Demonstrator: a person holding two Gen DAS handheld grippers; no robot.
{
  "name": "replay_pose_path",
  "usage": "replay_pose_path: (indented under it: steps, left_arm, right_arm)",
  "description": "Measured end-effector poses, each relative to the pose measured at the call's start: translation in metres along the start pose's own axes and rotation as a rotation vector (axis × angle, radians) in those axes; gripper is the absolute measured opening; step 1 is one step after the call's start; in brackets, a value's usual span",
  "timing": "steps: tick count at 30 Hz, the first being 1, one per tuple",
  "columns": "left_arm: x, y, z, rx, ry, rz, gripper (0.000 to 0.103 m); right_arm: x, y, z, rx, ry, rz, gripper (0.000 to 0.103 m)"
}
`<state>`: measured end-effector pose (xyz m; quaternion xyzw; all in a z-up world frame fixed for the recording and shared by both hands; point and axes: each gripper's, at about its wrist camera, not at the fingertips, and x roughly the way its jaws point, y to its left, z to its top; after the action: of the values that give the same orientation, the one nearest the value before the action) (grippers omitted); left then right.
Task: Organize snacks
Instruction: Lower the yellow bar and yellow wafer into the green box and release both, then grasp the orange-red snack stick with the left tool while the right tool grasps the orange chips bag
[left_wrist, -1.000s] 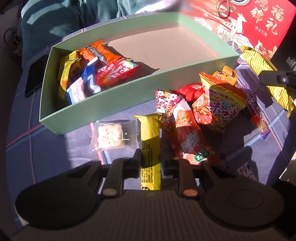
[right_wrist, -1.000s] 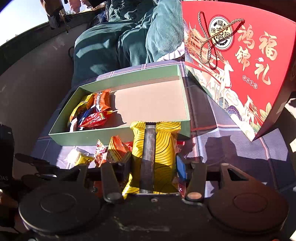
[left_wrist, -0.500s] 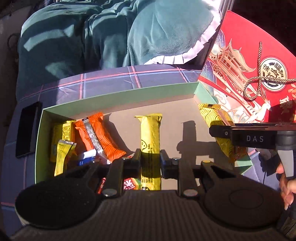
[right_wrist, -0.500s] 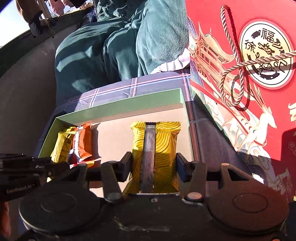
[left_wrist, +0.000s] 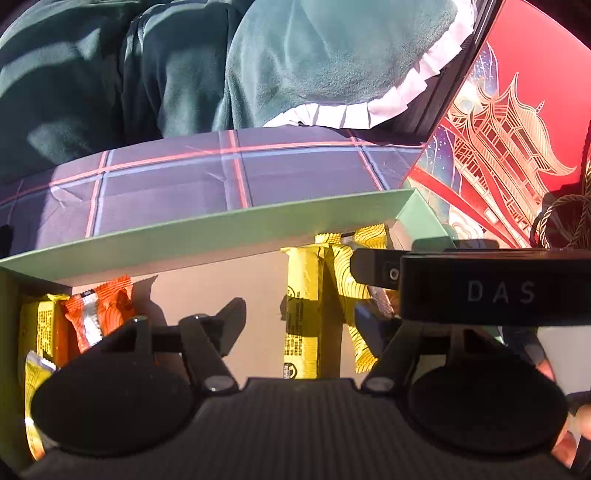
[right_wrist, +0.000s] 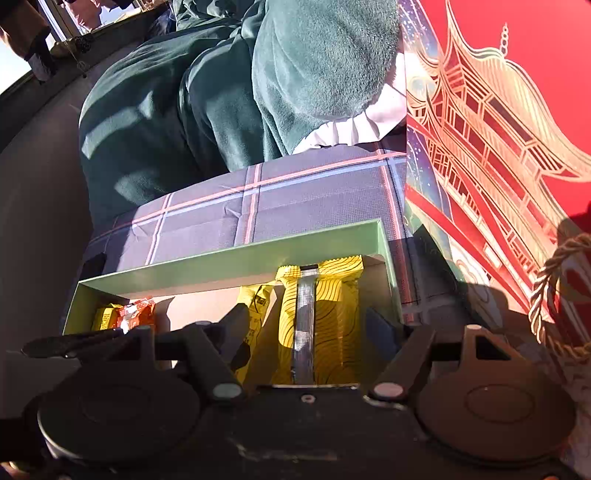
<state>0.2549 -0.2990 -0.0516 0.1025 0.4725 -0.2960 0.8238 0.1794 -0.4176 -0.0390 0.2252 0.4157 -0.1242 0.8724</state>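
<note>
Two claws stand over the green box (left_wrist: 207, 229), each with its jaws spread and gripping nothing; both jaws have just been opening. The left claw (left_wrist: 299, 328) has the slim yellow bar (left_wrist: 301, 314) lying between its fingers, untouched by either pad, its far end against the box's far wall. The right claw (right_wrist: 306, 325) has the wide yellow packet (right_wrist: 321, 310) between its fingers, likewise free of the pads, at the far right corner of the box. In the left wrist view the right claw crosses in from the right, just above the wide packet (left_wrist: 351, 280), which lies just beside the slim bar.

To the left of the left claw, well apart from the two yellow packs, the orange packet (left_wrist: 96, 310) and other yellow packets (left_wrist: 38, 325) lie against the box's left end. Beyond the box lies the plaid cloth (left_wrist: 177, 184) and, to the right, the red gift box (left_wrist: 517, 122).

Handling, as a judgement: both packs are light, sealed foil or film wrappers, smooth and likely to slip under a weak pinch. The contents may be brittle, so clamp gently. Take the slim bar across its width near mid-length. Take the wide packet across its width, either side of the silver centre seam (right_wrist: 304, 317); the crimped ends are flat but flex and give poor control.
</note>
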Motion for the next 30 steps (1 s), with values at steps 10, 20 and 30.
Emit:
replay_pose_path:
  steps: [10, 20, 30]
  left_arm:
    - [-0.061, 0.011, -0.027, -0.041, -0.036, 0.034, 0.102]
    - [-0.122, 0.011, -0.105, -0.042, -0.007, 0.058, 0.102]
    - [-0.129, 0.007, -0.195, -0.007, 0.112, 0.085, 0.102]
  right_arm:
    - [-0.044, 0.021, -0.023, -0.033, -0.039, -0.015, 0.103]
    - [-0.115, 0.023, -0.091, -0.039, -0.031, -0.002, 0.103]
    - [-0.154, 0.014, -0.177, 0.012, -0.009, 0.060, 0.103]
